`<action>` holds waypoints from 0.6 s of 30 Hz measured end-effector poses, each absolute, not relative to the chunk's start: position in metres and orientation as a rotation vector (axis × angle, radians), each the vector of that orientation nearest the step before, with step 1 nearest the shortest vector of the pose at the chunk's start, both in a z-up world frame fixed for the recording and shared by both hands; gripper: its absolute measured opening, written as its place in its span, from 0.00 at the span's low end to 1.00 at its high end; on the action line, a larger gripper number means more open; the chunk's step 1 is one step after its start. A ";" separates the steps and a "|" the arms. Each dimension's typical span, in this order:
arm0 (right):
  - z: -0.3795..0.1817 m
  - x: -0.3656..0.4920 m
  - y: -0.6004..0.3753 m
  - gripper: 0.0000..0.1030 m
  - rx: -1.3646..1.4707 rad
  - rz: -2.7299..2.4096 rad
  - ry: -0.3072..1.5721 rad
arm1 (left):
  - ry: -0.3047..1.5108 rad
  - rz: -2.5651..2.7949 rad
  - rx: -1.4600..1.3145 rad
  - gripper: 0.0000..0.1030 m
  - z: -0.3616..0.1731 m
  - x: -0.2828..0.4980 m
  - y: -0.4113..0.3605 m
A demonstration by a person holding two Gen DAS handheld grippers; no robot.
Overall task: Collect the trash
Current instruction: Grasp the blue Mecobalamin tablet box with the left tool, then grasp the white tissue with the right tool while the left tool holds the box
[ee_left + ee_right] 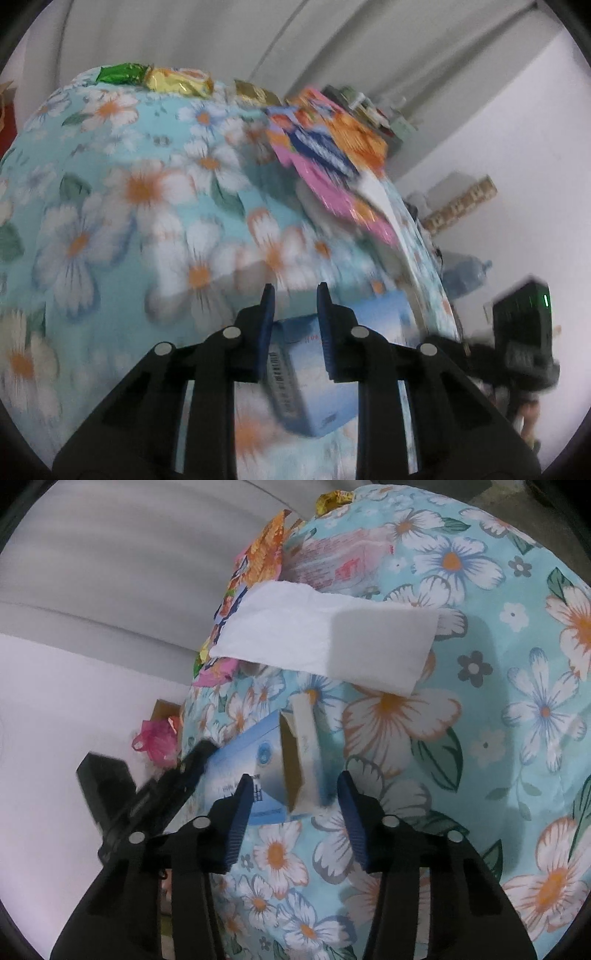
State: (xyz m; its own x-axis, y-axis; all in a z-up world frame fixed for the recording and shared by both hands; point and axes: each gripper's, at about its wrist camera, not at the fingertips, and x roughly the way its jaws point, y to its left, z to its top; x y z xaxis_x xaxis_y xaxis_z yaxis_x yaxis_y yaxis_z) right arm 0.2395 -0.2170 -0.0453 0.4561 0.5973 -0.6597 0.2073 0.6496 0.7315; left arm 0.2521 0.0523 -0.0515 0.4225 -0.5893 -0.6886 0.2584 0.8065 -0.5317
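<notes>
L gripper (295, 295) jaws pinch blue carton (310, 369); R gripper (295, 786) alongside.

Left wrist view smeared by motion, print on the blue box (314, 373) unreadable, its lower end behind the left gripper (294, 325), wrappers (325, 155) at the cloth (110, 184) edge blurred, right gripper (295, 812) covering part of the box, shelf clutter (373, 110) too small to tell

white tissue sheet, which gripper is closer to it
Right. The right gripper sits just below the white tissue sheet, straddling the blue carton; the left gripper is at the carton's far side.
</notes>
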 end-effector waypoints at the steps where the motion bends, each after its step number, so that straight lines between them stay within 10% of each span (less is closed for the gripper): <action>1: -0.046 0.238 -0.217 0.44 0.864 0.280 1.105 | 1.014 -0.556 -0.365 0.20 -0.051 0.243 0.053; 12: -0.056 0.222 -0.210 0.43 0.875 0.329 1.111 | 1.119 -0.781 -0.306 0.21 -0.051 0.137 0.048; 18: -0.053 0.217 -0.241 0.57 1.014 0.260 1.014 | 1.031 -0.741 -0.270 0.47 -0.036 0.139 0.053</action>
